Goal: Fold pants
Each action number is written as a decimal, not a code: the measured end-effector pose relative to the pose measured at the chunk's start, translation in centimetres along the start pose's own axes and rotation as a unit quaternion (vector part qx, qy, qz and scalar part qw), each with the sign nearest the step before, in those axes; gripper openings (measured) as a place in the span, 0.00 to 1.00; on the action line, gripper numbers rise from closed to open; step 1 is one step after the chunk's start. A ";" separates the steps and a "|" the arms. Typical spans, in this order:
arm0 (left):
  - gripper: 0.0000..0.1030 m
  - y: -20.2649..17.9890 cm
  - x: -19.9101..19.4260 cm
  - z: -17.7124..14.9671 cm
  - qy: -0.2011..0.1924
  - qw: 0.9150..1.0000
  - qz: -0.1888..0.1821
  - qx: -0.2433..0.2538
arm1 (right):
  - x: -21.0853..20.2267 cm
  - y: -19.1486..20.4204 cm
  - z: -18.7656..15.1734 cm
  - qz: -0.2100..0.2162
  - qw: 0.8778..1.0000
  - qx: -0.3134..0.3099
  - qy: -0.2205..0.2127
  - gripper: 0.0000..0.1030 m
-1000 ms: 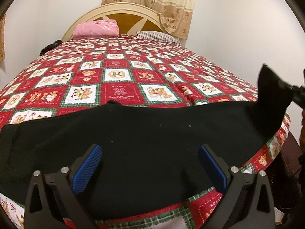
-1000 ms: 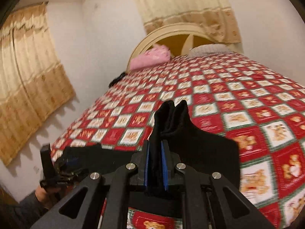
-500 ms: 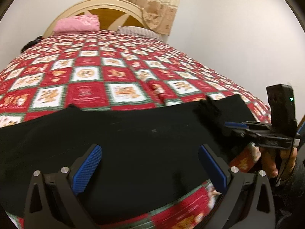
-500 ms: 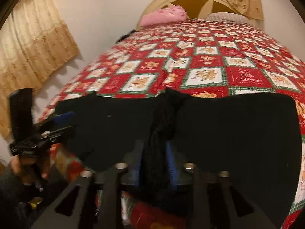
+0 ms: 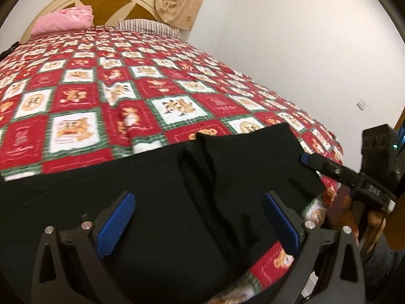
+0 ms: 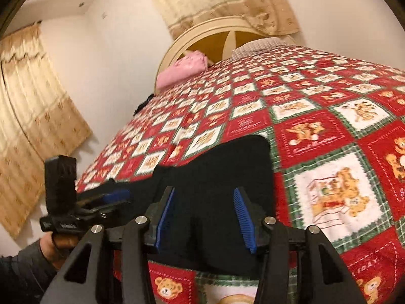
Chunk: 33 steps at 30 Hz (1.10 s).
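Released just now, black pants (image 6: 217,177) lie flat under my right gripper (image 6: 205,215), jaws half-parted, empty; left gripper (image 5: 200,225) gapes wide, empty.

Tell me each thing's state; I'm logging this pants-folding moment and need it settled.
Black pants: lying on the quilt, one end folded over, held by neither tool.
Right tool: open, jaws just opened, pads clear of the fabric.
Left tool: open wide above the pants, nothing gripped.
Quilt: spread over the bed.
Pink pillow: resting at the headboard.
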<state>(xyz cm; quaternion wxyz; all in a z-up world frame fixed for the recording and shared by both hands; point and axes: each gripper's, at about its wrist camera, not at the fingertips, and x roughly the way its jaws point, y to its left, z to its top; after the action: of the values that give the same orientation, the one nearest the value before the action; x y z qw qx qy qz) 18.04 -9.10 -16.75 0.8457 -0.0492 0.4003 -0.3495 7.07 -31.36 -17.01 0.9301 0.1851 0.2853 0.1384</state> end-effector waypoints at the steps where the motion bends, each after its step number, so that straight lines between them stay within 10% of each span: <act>1: 0.94 -0.2 0.7 0.3 0.004 1.000 -0.001 -0.001 | 0.0 -0.2 0.0 -0.003 1.000 0.001 -0.004 0.49; 7: 0.68 -1.1 2.7 1.1 0.014 1.000 -0.006 -0.006 | -0.1 -0.3 -0.5 -0.005 1.000 0.003 -0.014 0.54; 14: 0.12 -1.7 2.6 1.6 0.008 1.000 -0.024 -0.009 | -1.5 -0.1 -0.5 -0.010 0.998 -0.005 -0.056 0.57; 19: 0.12 -1.0 -0.4 2.3 -0.012 0.999 -0.044 -0.025 | -3.4 -0.4 -0.2 -0.020 0.994 -0.002 -0.112 0.71; 33: 0.12 5.3 -7.4 2.0 -0.028 0.996 0.001 -0.088 | -2.0 1.3 -1.1 -0.014 0.995 -0.048 -0.082 0.72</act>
<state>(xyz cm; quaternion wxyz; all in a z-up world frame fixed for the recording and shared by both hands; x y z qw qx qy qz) 19.19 -0.85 -12.56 0.8492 -0.1324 0.4058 -0.3109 4.62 -30.64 -16.32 0.9599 0.1474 0.2040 0.1235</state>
